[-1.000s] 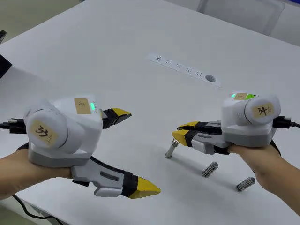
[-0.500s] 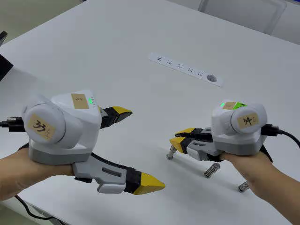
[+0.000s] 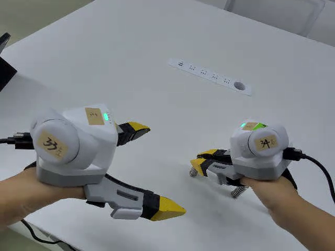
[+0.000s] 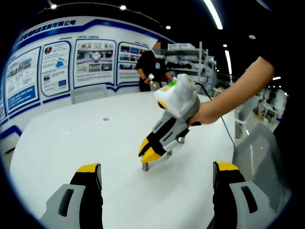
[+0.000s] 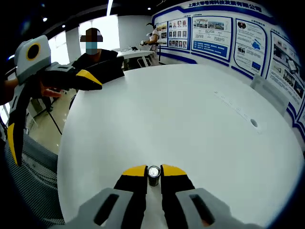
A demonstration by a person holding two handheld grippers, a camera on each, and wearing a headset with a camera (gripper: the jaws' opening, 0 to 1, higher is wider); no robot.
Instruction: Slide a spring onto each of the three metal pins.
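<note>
Two claws above one white table (image 3: 157,42): the right claw (image 3: 199,162), clenched on one metal pin (image 5: 153,172) whose lower end meets the table; the left claw (image 3: 156,168), spread wide and empty. One loose spring (image 3: 238,192) lies near the right claw; one power strip (image 3: 209,77) lies beyond.

A broad white matt tabletop (image 3: 131,47) spreads across the head view, with a long white power strip (image 3: 209,76) at one o'clock. In the left gripper view, blue-trimmed white poster panels (image 4: 57,62) line the wall at ten o'clock, bright ceiling strip lights (image 4: 214,14) run at one, and a grey mesh chair (image 4: 262,157) stands at four.
</note>
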